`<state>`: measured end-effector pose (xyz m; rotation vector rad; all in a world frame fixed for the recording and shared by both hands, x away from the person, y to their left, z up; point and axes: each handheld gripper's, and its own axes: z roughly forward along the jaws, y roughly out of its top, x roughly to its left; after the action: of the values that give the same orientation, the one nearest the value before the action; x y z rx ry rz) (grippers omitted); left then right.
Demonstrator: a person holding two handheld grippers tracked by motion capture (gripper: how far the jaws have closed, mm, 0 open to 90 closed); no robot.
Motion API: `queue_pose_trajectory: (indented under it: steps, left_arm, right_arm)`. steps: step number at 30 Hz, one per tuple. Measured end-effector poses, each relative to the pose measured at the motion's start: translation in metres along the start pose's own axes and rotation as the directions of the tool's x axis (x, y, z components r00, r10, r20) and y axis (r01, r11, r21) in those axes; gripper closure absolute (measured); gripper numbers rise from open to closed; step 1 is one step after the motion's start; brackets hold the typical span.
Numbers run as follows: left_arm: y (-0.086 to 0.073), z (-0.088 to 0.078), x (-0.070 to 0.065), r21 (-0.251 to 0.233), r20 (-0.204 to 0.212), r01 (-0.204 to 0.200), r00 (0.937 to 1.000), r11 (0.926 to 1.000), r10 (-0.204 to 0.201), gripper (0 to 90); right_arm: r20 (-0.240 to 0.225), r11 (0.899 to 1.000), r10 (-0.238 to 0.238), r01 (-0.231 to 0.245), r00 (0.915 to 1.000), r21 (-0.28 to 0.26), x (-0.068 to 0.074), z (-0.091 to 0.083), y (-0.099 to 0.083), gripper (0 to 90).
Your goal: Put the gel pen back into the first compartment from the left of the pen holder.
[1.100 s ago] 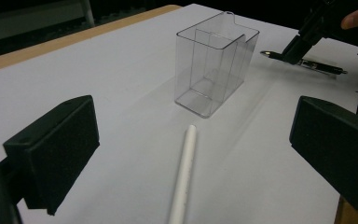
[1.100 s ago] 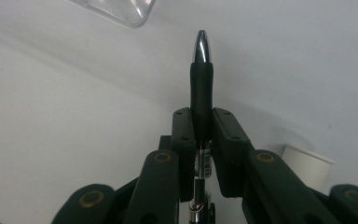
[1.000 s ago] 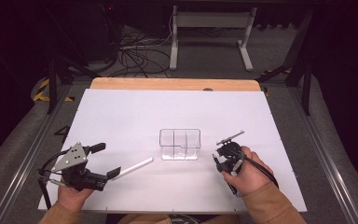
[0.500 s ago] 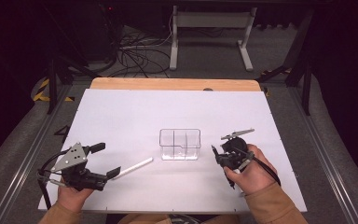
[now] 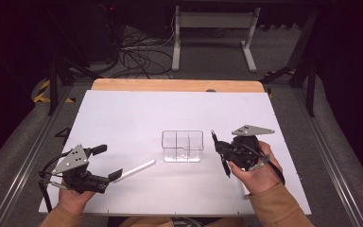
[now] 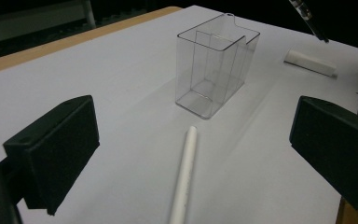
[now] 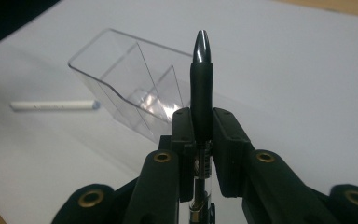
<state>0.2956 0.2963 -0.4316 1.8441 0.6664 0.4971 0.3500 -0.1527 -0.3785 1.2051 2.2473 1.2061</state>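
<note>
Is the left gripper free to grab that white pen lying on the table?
Probably yes. The left gripper has its jaws open and holds nothing, and the white pen lies on bare table right between and ahead of them. The clear organizer stands farther off, out of the way.

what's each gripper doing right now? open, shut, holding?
Left gripper: open, holding nothing; a white stick lies on the table between its jaws.
Right gripper: shut on a black pen.

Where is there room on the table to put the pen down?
Bare white table lies behind the clear box, up to the wooden edge, and in front of it. It is tighter beside the white stick at the left gripper.
</note>
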Motion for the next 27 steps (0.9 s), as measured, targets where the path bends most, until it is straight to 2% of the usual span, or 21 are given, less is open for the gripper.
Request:
queue_pose_trajectory:
  steps: [6, 10, 12, 14, 20, 25, 26, 27]
  left_arm:
    - [0.000, 0.000, 0.000, 0.001, 0.002, 0.003, 1.0000, 1.0000, -0.003, 2.2]
    - [0.000, 0.000, 0.000, -0.002, 0.001, 0.001, 1.0000, 1.0000, -0.001, 2.2]
    - [0.000, 0.001, 0.000, -0.003, 0.008, 0.009, 0.9999, 1.0000, -0.009, 2.2]
    - [-0.001, 0.001, -0.001, -0.002, 0.011, 0.017, 0.9998, 0.9999, -0.017, 2.2]
    - [-0.001, 0.001, 0.000, -0.001, 0.010, 0.010, 0.9999, 1.0000, -0.010, 2.2]
    - [-0.001, 0.001, -0.001, 0.000, 0.012, 0.012, 0.9999, 0.9999, -0.012, 2.2]
    - [-0.001, 0.001, 0.000, -0.001, 0.011, 0.010, 0.9999, 1.0000, -0.010, 2.2]
    - [-0.001, 0.001, -0.001, -0.002, 0.015, 0.019, 0.9997, 0.9998, -0.019, 2.2]
  right_arm:
    - [-0.068, 0.994, -0.030, 0.023, 0.9973, -0.107, 0.002, -0.003, 0.009, 80.1]
    - [-0.129, 0.984, -0.066, 0.043, 0.9894, -0.170, 0.005, -0.001, 0.015, 80.0]
    - [-0.141, 0.978, -0.088, 0.059, 0.9861, -0.199, 0.006, 0.001, 0.017, 80.0]
    - [-0.161, 0.967, -0.113, 0.072, 0.9804, -0.243, 0.007, 0.003, 0.019, 80.1]
    - [-0.236, 0.936, -0.155, 0.066, 0.9592, -0.345, 0.011, 0.011, 0.026, 80.0]
    - [-0.263, 0.918, -0.180, 0.066, 0.9479, -0.392, 0.015, 0.021, 0.032, 80.1]
    - [-0.263, 0.918, -0.180, 0.066, 0.9479, -0.392, 0.015, 0.021, 0.032, 80.1]
    - [-0.268, 0.913, -0.182, 0.062, 0.9461, -0.403, 0.015, 0.023, 0.033, 80.0]
